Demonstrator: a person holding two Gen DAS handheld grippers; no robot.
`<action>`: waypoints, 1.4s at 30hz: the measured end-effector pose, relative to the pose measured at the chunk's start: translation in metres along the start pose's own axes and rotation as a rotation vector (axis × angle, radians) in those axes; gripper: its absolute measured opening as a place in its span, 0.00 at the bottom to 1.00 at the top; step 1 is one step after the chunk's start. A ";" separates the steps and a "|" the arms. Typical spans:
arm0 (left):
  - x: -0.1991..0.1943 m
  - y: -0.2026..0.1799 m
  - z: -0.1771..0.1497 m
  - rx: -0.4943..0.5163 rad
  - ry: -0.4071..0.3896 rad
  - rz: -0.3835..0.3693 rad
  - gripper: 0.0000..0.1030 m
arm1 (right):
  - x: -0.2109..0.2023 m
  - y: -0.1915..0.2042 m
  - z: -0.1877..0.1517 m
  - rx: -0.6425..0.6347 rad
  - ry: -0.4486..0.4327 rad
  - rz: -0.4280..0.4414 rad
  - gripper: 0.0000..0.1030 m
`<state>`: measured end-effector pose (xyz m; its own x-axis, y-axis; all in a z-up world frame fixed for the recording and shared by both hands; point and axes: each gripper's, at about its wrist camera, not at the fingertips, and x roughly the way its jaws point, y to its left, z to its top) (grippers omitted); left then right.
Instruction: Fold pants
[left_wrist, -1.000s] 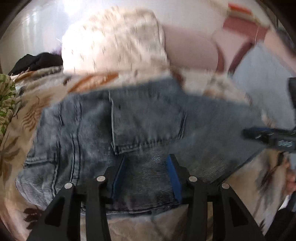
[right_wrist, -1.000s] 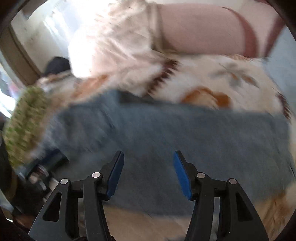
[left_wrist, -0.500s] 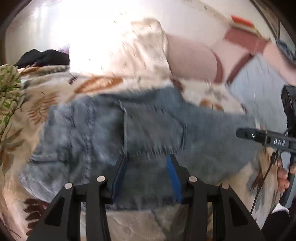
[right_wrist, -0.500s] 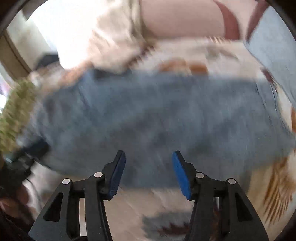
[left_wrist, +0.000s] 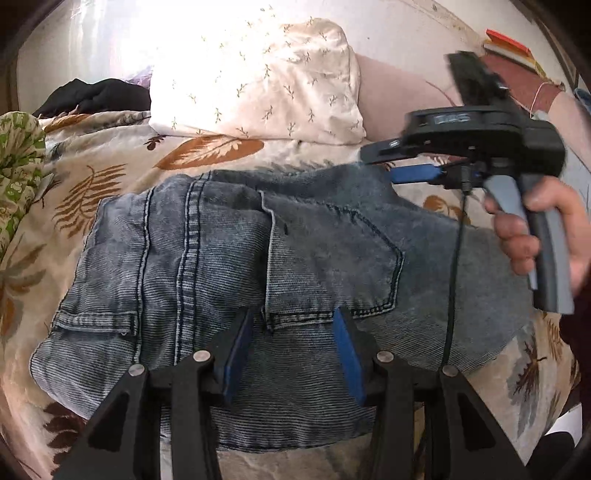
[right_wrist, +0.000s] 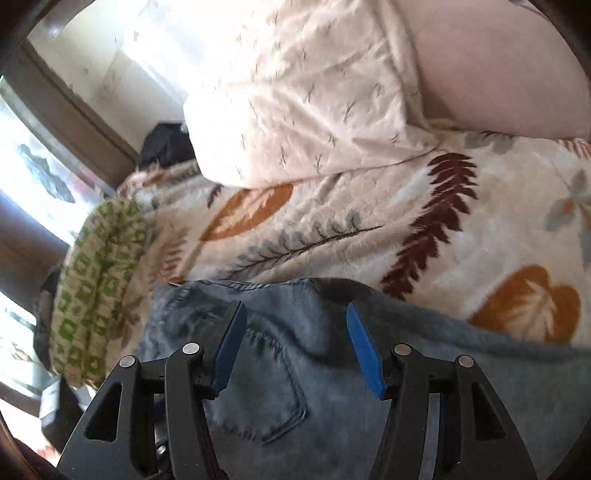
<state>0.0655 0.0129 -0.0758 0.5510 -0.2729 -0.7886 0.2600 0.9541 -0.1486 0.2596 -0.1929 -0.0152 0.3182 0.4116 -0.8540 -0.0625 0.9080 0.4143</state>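
jeans (left_wrist: 236, 280) on leaf-print blanket (left_wrist: 110, 177), under both tools | left gripper (left_wrist: 291, 350) wide, empty, over back pocket (left_wrist: 332, 266) | right gripper (right_wrist: 293, 347) wide, empty, over far edge | denim looks heavy, limp, grippy: pinch waistband or hem | pillow (left_wrist: 258, 81) beyond

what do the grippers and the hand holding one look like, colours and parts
Both are matte black frames with silver rivets and blue finger pads. The right gripper has a grey pistol handle, a thin black cable and a small white label. The bare hand shows no sleeve.
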 end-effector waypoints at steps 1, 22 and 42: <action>0.000 0.000 0.000 0.002 0.001 0.001 0.46 | 0.005 0.001 -0.004 -0.009 0.013 -0.012 0.54; 0.002 -0.003 -0.003 0.049 0.029 0.036 0.49 | 0.038 -0.007 0.000 0.088 -0.004 -0.183 0.47; -0.033 -0.016 -0.010 0.127 -0.238 0.120 0.63 | -0.241 -0.217 -0.288 1.007 -0.716 0.086 0.69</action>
<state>0.0352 0.0079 -0.0534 0.7501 -0.1945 -0.6321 0.2706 0.9624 0.0249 -0.0764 -0.4668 0.0097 0.8142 0.0441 -0.5789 0.5451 0.2849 0.7884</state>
